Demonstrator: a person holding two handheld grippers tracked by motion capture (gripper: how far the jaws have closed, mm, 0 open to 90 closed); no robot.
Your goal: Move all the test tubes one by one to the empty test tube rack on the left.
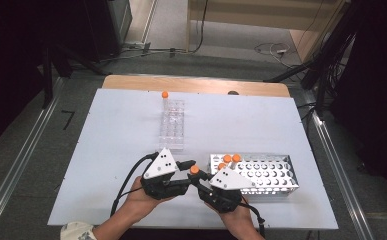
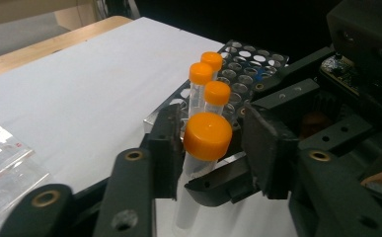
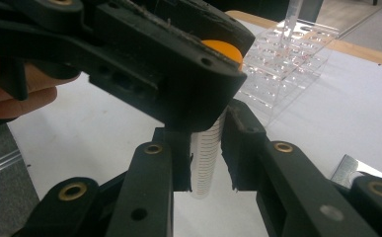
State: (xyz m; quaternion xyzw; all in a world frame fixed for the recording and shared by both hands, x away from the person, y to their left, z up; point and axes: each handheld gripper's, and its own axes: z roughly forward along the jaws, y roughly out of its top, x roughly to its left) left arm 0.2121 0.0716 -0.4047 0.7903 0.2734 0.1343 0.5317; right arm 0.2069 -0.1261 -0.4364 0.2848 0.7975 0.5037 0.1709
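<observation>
While the right hand-held gripper (image 3: 206, 153) clamps the tube (image 3: 207, 158), the left hand-held gripper (image 2: 210, 148) brackets its cap.

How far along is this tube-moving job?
Early on. One orange-capped tube already stands in the clear rack. Another tube is passing between hands: right gripper clamps its body, left gripper at its cap. Three tubes wait in the metal rack.

I count five orange-capped tubes: one between my jaws (image 2: 208, 136), three in the metal rack (image 1: 276, 172) lower right, one in the clear rack (image 1: 172, 127) at centre. Two racks.
</observation>
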